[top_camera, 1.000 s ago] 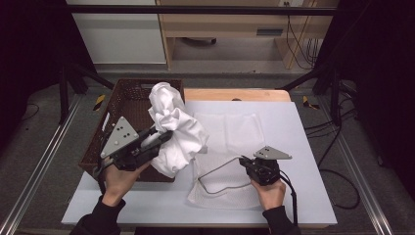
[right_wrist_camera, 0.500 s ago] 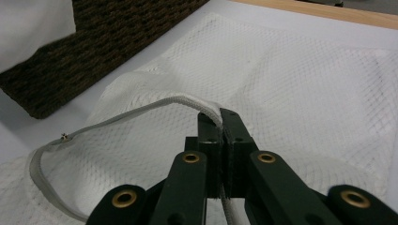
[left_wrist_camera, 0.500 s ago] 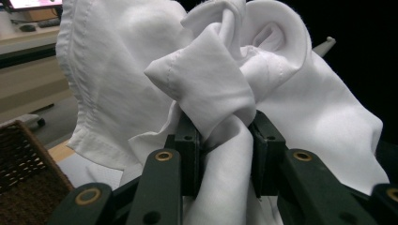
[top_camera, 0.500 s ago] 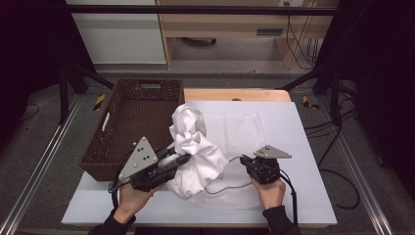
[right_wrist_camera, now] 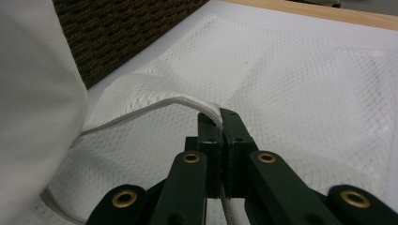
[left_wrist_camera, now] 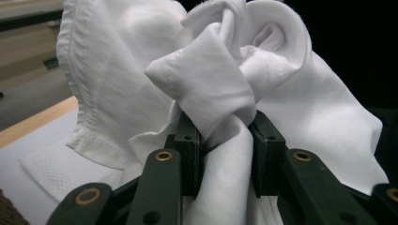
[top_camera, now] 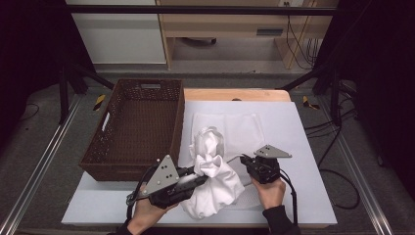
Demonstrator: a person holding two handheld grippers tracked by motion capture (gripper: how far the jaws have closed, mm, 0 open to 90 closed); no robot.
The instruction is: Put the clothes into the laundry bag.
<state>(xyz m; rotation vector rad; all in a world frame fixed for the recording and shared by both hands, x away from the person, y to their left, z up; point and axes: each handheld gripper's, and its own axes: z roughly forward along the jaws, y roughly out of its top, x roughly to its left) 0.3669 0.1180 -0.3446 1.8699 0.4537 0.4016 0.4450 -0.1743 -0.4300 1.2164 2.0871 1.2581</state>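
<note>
White tabletop (top_camera: 303, 147) carries brown wicker basket (top_camera: 134, 127), mesh bag (top_camera: 235, 128), white garment (top_camera: 213, 171).

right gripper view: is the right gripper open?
No: the right gripper has its fingers shut on the thick edge of the mesh laundry bag, lifting that edge off the table.

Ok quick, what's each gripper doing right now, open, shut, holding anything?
Left gripper: shut on the bunched white garment.
Right gripper: shut on the corded edge of the mesh bag lying on the table.
</note>
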